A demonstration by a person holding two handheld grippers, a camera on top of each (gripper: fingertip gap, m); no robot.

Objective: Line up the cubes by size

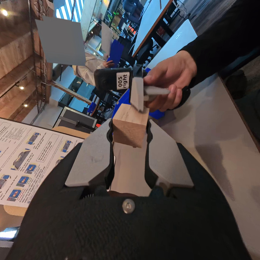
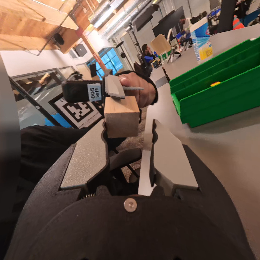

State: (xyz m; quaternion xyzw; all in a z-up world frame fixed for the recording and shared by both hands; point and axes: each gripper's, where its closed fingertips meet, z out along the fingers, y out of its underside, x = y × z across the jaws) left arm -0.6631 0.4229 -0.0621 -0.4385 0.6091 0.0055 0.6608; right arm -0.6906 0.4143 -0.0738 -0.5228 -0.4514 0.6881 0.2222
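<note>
Resting clamped between left gripper fingers, wooden cube; right gripper wide, one finger touching.

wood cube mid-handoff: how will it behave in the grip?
Wooden cube looks rigid, so it probably won't deform. Its flat faces suit the left claw and shouldn't roll. The smooth wood might slip; the right claw touches one side only.

the cube looks like pale unfinished wood, matt, with faint grain and a few dark streaks. the left gripper has grey speckled matt plastic fingers on a black textured body, plus one shiny metal screw. the table is smooth matt grey. the instruction sheet looks like slightly glossy printed paper. the green bin is smooth plastic.
</note>
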